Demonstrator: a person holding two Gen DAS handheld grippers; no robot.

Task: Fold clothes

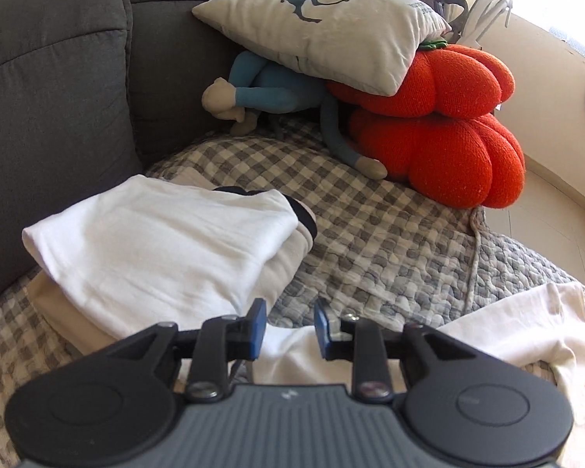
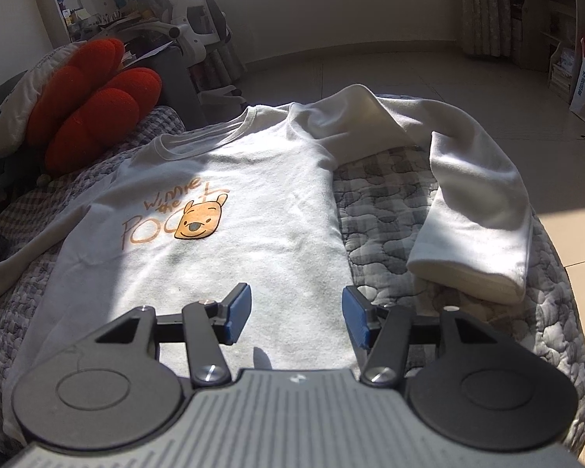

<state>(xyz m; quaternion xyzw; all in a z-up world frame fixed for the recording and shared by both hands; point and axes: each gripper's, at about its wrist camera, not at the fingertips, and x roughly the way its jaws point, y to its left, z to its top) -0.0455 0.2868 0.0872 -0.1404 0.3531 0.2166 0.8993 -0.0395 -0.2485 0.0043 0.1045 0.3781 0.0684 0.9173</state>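
Observation:
A white long-sleeved shirt (image 2: 253, 210) with an orange bear print lies flat, front up, on the checked quilt (image 2: 390, 202); its right sleeve (image 2: 475, 210) bends back toward me. My right gripper (image 2: 296, 312) hovers open over the shirt's lower hem, nothing between its blue pads. In the left wrist view a pile of folded clothes (image 1: 156, 249), white on top, rests on the quilt (image 1: 370, 234) by the sofa back. My left gripper (image 1: 290, 329) stands open just right of that pile, pads apart and holding nothing. An edge of the shirt (image 1: 526, 323) shows at the right.
A dark grey sofa back (image 1: 58, 78) rises to the left. Two orange pumpkin cushions (image 1: 440, 124), a grey pillow (image 1: 323, 35) and a blue stuffed toy (image 1: 269, 93) are heaped at the far end. Tiled floor (image 2: 370, 70) and shelves lie beyond the quilt's edge.

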